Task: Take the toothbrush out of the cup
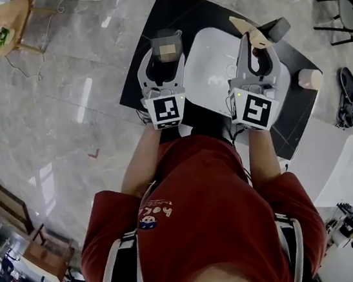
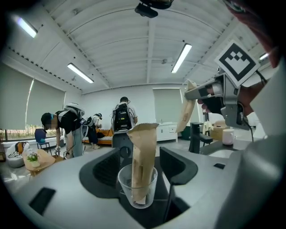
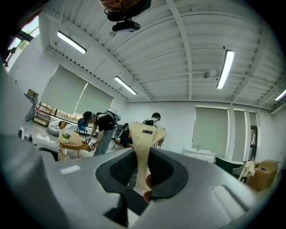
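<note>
A clear cup (image 2: 137, 188) stands on the black counter between the jaws of my left gripper (image 2: 139, 164), which is open around it with a little room on each side. A toothbrush in a tan paper wrapper (image 2: 143, 152) stands upright in the cup. My right gripper (image 3: 140, 172) is shut on a second tan paper-wrapped toothbrush (image 3: 144, 143), held upright over the sink. In the head view the left gripper (image 1: 161, 67) is left of the sink and the right gripper (image 1: 254, 44) holds its wrapped toothbrush (image 1: 249, 29) above it. A blurred patch covers the cup there.
A white sink (image 1: 211, 60) is set in the black counter (image 1: 149, 36), with a black faucet (image 2: 196, 136) at its far side. A pale mug (image 1: 310, 79) stands at the counter's right end. Several people stand far off in the room.
</note>
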A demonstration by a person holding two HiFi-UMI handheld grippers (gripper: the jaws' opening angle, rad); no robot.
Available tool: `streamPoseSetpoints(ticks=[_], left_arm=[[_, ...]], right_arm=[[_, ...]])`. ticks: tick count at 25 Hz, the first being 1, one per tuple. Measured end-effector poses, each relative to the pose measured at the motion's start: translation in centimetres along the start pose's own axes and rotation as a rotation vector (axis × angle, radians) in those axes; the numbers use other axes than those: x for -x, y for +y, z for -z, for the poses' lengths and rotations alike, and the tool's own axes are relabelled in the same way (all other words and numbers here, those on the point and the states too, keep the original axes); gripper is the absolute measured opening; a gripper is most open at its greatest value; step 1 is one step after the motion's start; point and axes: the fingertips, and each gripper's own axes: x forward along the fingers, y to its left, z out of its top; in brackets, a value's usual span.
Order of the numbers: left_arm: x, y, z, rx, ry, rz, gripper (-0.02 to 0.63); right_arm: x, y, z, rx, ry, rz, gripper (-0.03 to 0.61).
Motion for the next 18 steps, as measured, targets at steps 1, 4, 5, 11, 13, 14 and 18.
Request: streamPoseSetpoints(ticks=[1,4,5,11,13,14,18], left_arm=[[-0.3,0.1,0.0,0.0,0.003,-0.009,0.273],[-0.7,0.8,-0.2,-0.013,0.002,-0.056,0.155],[-0.8,1.0,-0.3,-0.02,0.004,-0.069,0.117],[-1.6,1.0,-2.5,-0.06,-0.018,-0.082,0.069],[-1.7,1.0,-4.0,-0.07,-0.035,-0.086,0.067],[-1.7,1.1,-4.8,-0.075,-0.048,-0.089,0.067],[-1.4,1.2,-8.8,-0.101,-0.119,-0.095,0.066]], right_arm=[[0.0,-0.1,0.0,0.001,0.001,0.003,0.083],[0.1,-0.4,-0.2,-0.003,-0.005,0.011,0.083],[0.0,-0.5,-0.4,-0.004,-0.012,0.015,0.083],[0.3,-2.2,-1.1,-0.019,-0.042,0.048,0.083],[0.4,-2.7,-1.8,-0.03,-0.069,0.047,0.084],[0.5,-2.9,-2.2,-0.033,-0.085,0.046,0.083],[1.3,-4.3,-3.8,-0.035,-0.139,0.067,0.083]])
